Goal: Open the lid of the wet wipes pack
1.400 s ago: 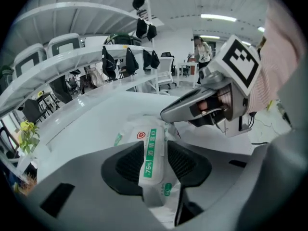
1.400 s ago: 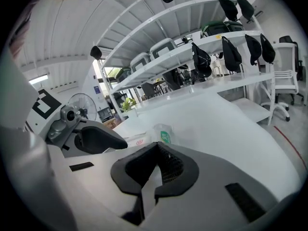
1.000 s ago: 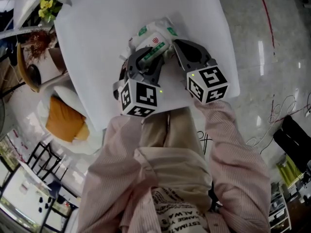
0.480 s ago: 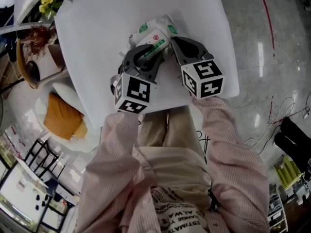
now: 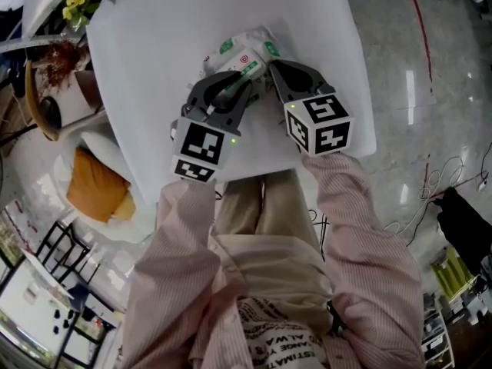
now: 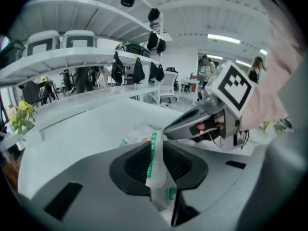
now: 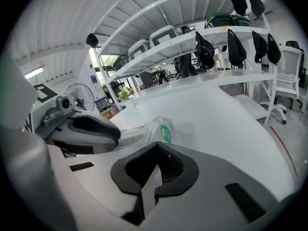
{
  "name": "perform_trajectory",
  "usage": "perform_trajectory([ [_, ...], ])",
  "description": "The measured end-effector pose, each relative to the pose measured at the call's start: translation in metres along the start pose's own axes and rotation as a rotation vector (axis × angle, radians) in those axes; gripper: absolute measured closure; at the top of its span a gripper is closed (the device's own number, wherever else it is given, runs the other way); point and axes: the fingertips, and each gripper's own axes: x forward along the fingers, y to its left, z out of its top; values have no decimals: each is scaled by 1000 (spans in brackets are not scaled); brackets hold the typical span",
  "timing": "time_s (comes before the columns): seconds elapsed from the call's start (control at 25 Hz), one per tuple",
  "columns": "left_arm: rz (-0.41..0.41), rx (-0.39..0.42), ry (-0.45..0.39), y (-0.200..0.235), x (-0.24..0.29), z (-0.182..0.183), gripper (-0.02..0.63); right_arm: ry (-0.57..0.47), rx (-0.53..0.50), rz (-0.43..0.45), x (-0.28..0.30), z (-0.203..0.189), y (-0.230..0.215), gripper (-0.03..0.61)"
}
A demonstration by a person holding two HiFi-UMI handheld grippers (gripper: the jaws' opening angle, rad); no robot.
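- Upper middle of the head view: the wet wipes pack (image 5: 244, 56) lies on the white bench (image 5: 154, 44), in the same spot as a second ago. It hasn't budged.
- Low centre of the left gripper view, a white strip with a green edge stands up off the pack. I'm fairly sure it's the lid flap (image 6: 159, 177), but I wouldn't swear to it.
- The left tongs (image 6: 155, 153) have just been closing. Their pads now sit on both sides of that strip with no gap showing, so I'd call it pinched.
- In the head view, the marker cube (image 5: 198, 151) on those tongs has slid toward the lower left and rolled a bit since a second ago. It looks like the wrist was lining up during the squeeze.
- The right tongs (image 7: 155, 148) have their tips together with nothing between them, nosed up to the pack's right side. I can't tell if they're actually pressing on it.
- What that means: the grab looks made, but the peel hasn't started and the lid isn't open yet. The next move would be a pull up and back. The strip looks thin and slippery, so it could slide out of the pads.
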Motion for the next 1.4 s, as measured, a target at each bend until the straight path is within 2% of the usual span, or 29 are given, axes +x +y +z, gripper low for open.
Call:
perform_trajectory([
  [0.24, -21, -19, -49, 9, -5, 11, 560, 1, -8, -9, 1, 0, -1, 580],
  [0.52, 31, -59, -123, 37, -13, 26, 586, -4, -11, -13, 0, 0, 0, 580],
  [0.84, 98, -86, -129, 74, -6, 24, 594, -8, -16, -17, 1, -1, 0, 580],
  [1.0, 112, -122, -130, 87, -1, 18, 594, -8, -16, -18, 1, 0, 0, 580],
  [1.4, 135, -152, -115, 102, 11, 8, 587, -9, -19, -18, 1, 1, 0, 580],
])
